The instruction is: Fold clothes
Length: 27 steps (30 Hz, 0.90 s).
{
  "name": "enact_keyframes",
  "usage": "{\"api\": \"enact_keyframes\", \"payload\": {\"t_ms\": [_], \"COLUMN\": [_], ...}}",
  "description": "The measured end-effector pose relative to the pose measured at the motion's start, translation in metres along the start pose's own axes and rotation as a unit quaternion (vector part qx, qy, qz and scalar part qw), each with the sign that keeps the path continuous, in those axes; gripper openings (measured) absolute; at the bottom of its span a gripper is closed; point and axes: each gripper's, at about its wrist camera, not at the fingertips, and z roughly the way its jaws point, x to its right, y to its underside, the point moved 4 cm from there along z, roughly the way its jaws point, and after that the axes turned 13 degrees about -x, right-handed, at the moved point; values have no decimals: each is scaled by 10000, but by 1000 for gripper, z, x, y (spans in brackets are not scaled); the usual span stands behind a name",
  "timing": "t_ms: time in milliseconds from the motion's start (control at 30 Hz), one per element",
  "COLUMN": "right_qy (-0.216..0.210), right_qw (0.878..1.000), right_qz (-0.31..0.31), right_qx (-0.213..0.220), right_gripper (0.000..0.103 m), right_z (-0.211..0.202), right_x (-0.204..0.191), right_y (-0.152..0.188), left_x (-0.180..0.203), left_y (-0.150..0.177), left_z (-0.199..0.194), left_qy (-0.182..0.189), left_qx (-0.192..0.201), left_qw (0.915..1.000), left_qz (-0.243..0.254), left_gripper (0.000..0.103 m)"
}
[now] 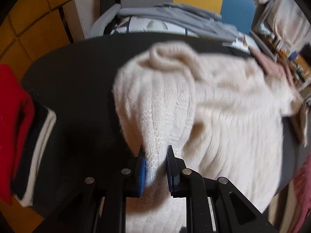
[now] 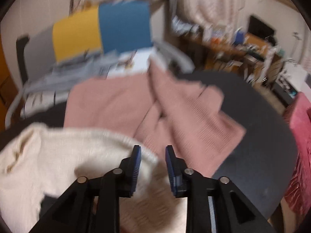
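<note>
Cream sweater (image 1: 223,104): chunky ribbed knit, fuzzy, spread across the dark round counter (image 1: 77,81), one fold bunched and pulled up into a cone toward the camera. Rolled cuff or collar edge at the far side of the cloth. Left gripper (image 1: 155,165) clenched on that raised fold; knit pinched between the blue-padded fingers (image 1: 142,172), cloth touching both pads.

Right wrist view blurred. Right gripper (image 2: 152,165) released, nothing between its fingers (image 2: 137,167); the gap shows pink cloth behind it. Sweater's ribbed hem (image 2: 73,151) lies just left of and under the left finger, whether touching cannot tell. Pink sweater (image 2: 155,106), fine ribbed knit, flat and rumpled on the counter beyond the cream one, sleeve folded across it.

Counter surface matte black, oval edge. Red cloth (image 1: 13,128) and a dark-and-white folded piece (image 1: 37,151) at the counter's left edge. Grey cloth (image 1: 175,17) piled on a surface behind.
</note>
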Motion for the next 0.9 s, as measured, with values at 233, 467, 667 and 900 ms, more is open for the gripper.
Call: {"api": "enact_keyframes", "payload": {"t_ms": [233, 467, 667, 900], "right_qy": [-219, -116, 384, 1405], "right_qw": [9982, 9739, 9745, 9728], "right_qz": [-359, -1692, -1502, -520], "right_qx": [-416, -1510, -1622, -1769], "right_gripper": [29, 26, 26, 26], "right_z": [46, 124, 132, 123], "right_x": [-23, -100, -52, 74], "right_y": [-66, -72, -55, -45], "left_x": [13, 25, 51, 98], "left_y": [37, 50, 63, 72], "left_z": [13, 5, 4, 3], "left_qy": [216, 308, 492, 520], "left_qx": [-118, -134, -191, -183], "left_qw": [9994, 9983, 9978, 9982], "left_qz": [-262, -484, -403, 237], "left_gripper": [19, 19, 19, 20]}}
